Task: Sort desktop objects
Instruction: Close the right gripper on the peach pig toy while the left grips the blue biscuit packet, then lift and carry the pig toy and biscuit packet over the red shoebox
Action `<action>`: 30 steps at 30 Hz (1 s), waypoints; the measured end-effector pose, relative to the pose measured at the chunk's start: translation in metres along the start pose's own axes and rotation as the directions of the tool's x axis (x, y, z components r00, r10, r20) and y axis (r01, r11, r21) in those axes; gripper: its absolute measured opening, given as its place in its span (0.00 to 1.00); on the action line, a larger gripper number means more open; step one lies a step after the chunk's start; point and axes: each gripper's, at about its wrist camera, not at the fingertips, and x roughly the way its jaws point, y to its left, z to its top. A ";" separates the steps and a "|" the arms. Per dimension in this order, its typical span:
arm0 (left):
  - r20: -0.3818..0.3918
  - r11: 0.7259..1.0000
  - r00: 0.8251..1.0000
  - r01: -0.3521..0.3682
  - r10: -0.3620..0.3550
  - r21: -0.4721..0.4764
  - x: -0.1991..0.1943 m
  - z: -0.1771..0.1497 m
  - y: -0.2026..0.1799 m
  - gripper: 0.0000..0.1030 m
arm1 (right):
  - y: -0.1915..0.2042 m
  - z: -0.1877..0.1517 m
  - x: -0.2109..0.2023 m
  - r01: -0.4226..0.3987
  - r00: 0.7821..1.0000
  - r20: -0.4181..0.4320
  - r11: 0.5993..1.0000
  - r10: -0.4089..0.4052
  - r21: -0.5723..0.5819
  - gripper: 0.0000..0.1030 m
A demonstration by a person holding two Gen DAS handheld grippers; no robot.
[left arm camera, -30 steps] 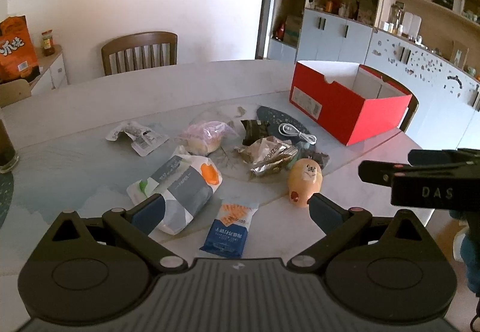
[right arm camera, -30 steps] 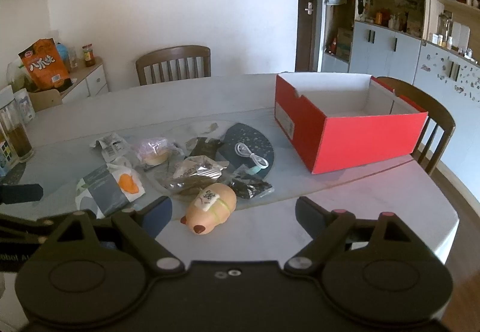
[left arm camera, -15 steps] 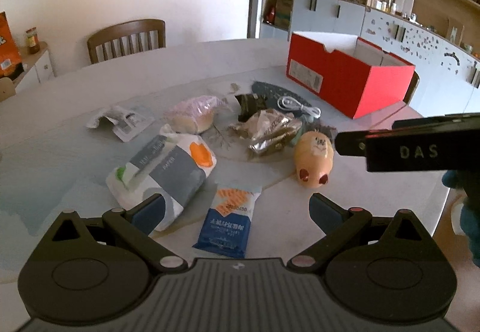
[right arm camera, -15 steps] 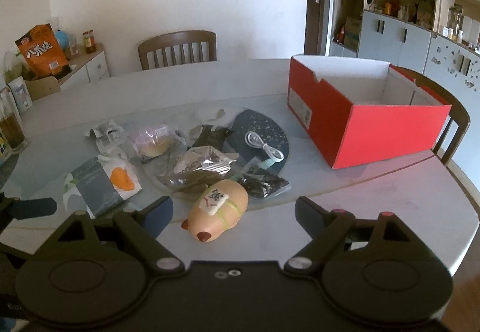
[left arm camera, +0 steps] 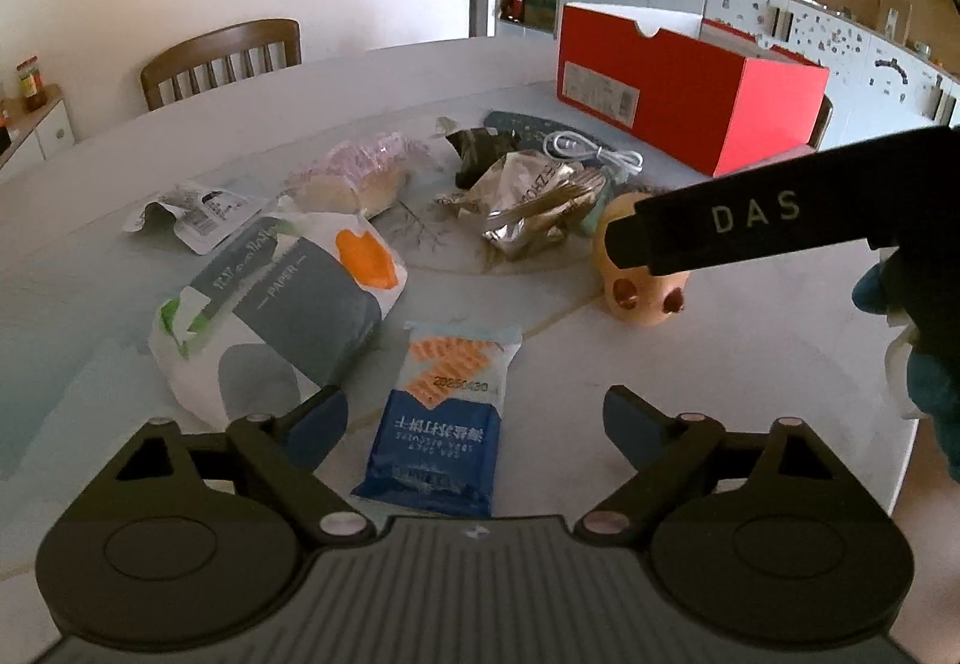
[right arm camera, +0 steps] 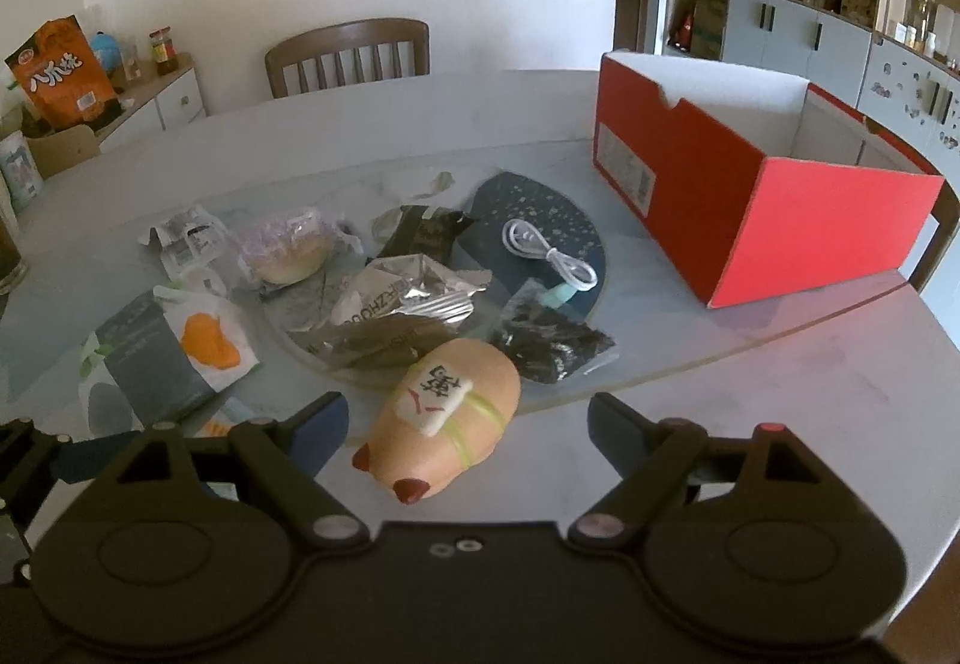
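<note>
The black bar reaching in ahead-right of the left claw says "DAS". The tissue pack ahead-left reads "PAPER". The blue-and-white packet between its fingers shows "20250430", the rest being unreadable upside-down Chinese.

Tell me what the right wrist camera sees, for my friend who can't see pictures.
The right tool hangs open just above a peach pig toy on a round table, its jaws closing slightly. Behind lie snack packets, a white cable and an open red box.
</note>
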 end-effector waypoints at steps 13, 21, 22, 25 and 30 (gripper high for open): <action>0.014 1.000 1.000 -0.020 0.020 0.013 0.009 0.002 0.001 0.60 | 0.007 0.000 0.026 0.006 0.998 -0.056 1.000 -0.006 0.005 0.70; 0.013 1.000 1.000 -0.027 0.027 0.014 0.007 0.005 0.004 0.36 | 0.010 0.001 0.026 0.014 0.998 -0.066 1.000 -0.014 -0.006 0.57; 0.014 0.999 0.999 -0.035 0.035 0.001 0.007 0.004 0.005 0.36 | 0.011 0.002 0.026 0.018 0.998 -0.066 1.000 -0.018 -0.008 0.56; 0.020 0.999 0.999 -0.035 0.035 -0.008 0.006 0.003 0.007 0.35 | 0.011 0.002 0.025 0.023 0.997 -0.070 1.000 -0.024 -0.012 0.54; 0.022 0.999 0.999 -0.026 0.027 -0.020 0.003 0.004 0.009 0.34 | 0.011 0.002 0.020 0.037 0.997 -0.065 0.999 -0.038 -0.018 0.51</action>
